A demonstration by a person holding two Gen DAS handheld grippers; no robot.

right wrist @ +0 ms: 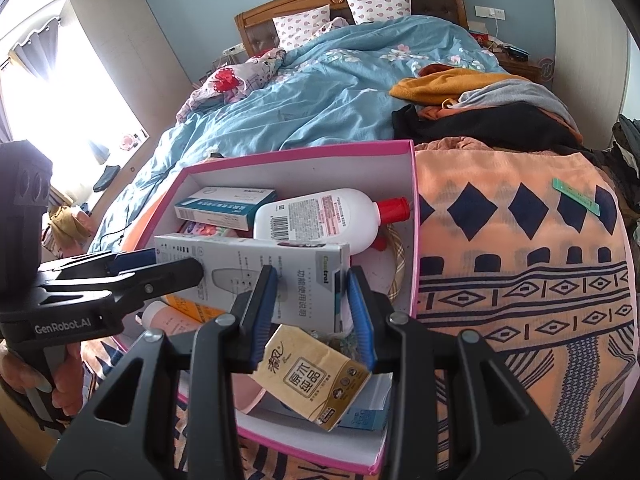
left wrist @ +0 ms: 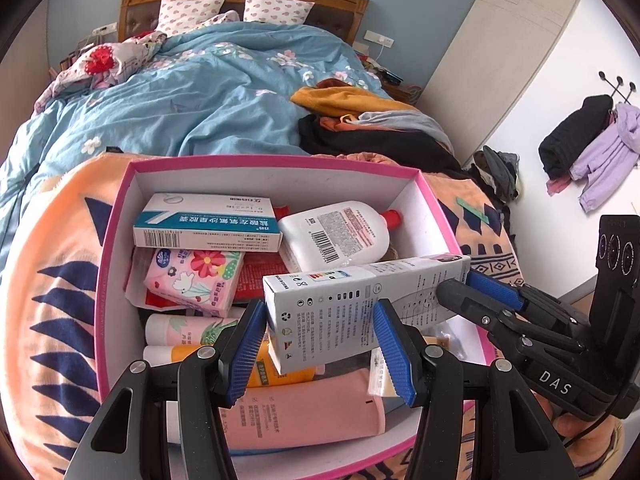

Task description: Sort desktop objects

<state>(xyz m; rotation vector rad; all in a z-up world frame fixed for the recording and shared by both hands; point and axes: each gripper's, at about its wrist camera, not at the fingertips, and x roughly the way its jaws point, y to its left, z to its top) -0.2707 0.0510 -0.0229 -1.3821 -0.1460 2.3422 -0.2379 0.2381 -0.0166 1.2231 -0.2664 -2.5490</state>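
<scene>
Left tongs [left wrist: 320,344] gripping near end of grey-white carton [left wrist: 360,296], blue pads pressing both sides. Right tongs [right wrist: 316,312] pinching same carton's other end, in from side. Carton hanging level just above pink box [left wrist: 114,240]. Inside box: lotion bottle [left wrist: 336,232], medicine box [left wrist: 208,222], tissue pack [right wrist: 316,376], tubes. Box sitting on orange blanket [right wrist: 520,264] at foot of bed [left wrist: 192,92].

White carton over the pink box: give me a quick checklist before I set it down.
1. Left gripper clamped on white carton: ok.
2. Right gripper clamped on its other end: ok.
3. Carton held above pink box: ok.
4. Bare flat spot beneath: not ok, lotion bottle, pink tube and packets fill it.
5. Tissue pack clear of carton: cannot tell.
</scene>
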